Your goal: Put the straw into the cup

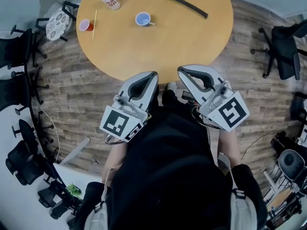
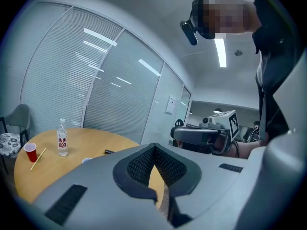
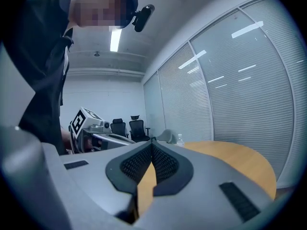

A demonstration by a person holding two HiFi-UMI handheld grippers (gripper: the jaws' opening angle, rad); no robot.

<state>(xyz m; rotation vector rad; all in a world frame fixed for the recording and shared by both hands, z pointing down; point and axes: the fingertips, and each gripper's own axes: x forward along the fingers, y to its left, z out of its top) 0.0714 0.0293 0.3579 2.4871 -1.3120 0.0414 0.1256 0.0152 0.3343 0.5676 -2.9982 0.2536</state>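
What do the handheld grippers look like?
Identical pair: left gripper and right gripper have light grey, wedge-shaped shells and black mesh-textured pads. Each carries a white cube with black square markers at its rear. The person wears a black top.

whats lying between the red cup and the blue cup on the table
The straw, lying just beside the red cup; from there to the blue cup the table is bare. The head view shows it.
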